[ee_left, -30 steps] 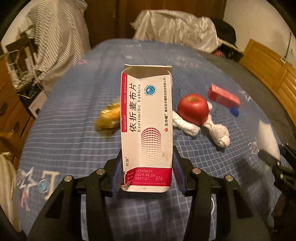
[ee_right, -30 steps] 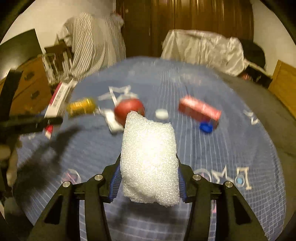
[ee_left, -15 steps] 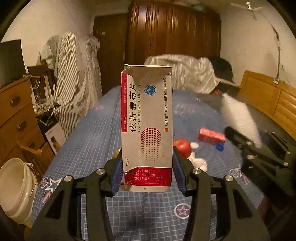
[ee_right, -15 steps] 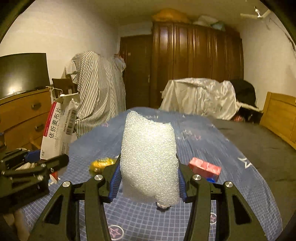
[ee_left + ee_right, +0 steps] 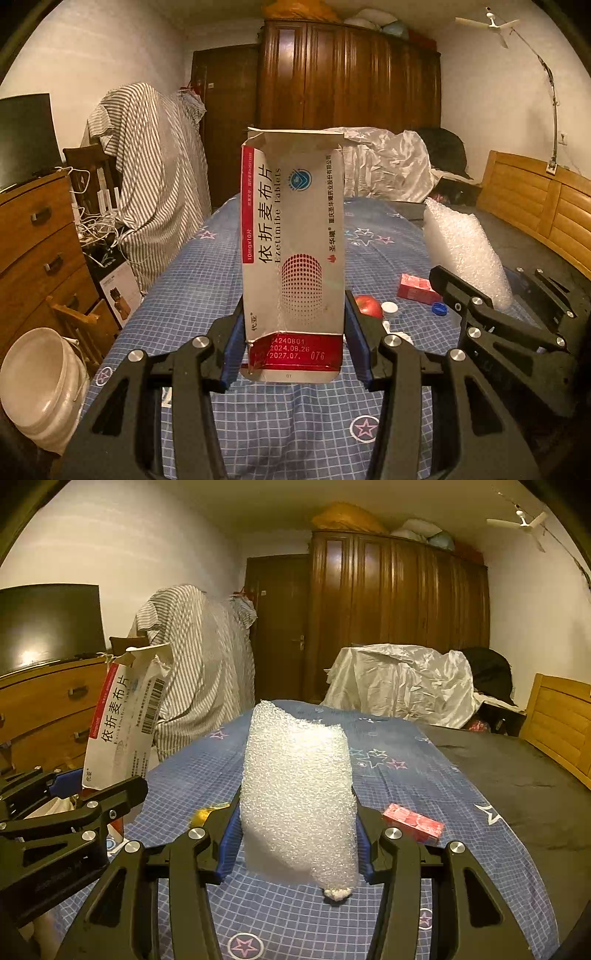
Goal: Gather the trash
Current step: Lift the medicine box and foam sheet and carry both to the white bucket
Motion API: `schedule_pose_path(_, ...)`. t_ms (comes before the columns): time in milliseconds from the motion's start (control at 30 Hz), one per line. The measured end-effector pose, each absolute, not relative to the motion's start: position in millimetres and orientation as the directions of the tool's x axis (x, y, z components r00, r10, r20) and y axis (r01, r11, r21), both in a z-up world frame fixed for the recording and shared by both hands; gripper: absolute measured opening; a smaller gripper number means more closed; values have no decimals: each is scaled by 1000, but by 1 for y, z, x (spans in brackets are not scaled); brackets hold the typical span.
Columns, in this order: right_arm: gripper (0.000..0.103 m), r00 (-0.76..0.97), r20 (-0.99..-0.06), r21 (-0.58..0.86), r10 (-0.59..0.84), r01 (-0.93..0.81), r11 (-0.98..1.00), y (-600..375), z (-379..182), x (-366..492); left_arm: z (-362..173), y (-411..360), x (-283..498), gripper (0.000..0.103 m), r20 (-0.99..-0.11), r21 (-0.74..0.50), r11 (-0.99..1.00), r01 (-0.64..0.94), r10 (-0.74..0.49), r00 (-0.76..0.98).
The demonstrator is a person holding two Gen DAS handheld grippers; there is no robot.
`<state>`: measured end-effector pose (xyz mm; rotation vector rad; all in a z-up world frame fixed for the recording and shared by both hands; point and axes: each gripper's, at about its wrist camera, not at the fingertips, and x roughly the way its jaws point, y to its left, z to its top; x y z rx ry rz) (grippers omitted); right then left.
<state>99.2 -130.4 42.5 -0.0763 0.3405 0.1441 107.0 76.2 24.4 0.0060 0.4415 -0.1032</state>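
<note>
My left gripper [image 5: 295,354] is shut on an opened white and red medicine box [image 5: 293,254], held upright above the blue checked bed [image 5: 207,295]. My right gripper [image 5: 293,842] is shut on a white foam wrap piece [image 5: 297,794], also held above the bed. The foam [image 5: 463,254] and the right gripper show at the right of the left wrist view; the box [image 5: 123,727] shows at the left of the right wrist view. A red box [image 5: 417,288], a red apple [image 5: 369,305], a white cap [image 5: 389,307] and a blue cap [image 5: 439,308] lie on the bed.
A white bucket [image 5: 40,384] stands on the floor at the left below a wooden dresser [image 5: 33,240]. A striped cloth [image 5: 155,184] hangs over a chair. A gold wrapper [image 5: 210,810] lies on the bed. A wooden headboard [image 5: 546,214] is at the right.
Both grippers have lifted and pulled back from the bed with their items. The views now look level across the room, and the bucket has come into the left view.
</note>
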Motion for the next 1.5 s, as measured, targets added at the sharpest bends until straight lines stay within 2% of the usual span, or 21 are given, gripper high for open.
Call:
schedule_pose_path(333,51,899,-374,-40,226,-259,965,-83,53,120,34,127,104,46,-430,-5,1000,-5,3,903)
schedule_pose_path(967,51,769,-424,-55,478,-549,834,151,97,140,54,293,78,46,-436,-24,956,-293,254,863)
schedule_pose_path(1300,51,629,-514,-64,583,-706,705,300,97,145,33,391,60,46,-530,-67,896,-438,340,777)
schedule_pose_path(1500,51,447,-642,9,623,-808,589,381,73,165,3,443,51,46,-623,-104,869,-484,323,713)
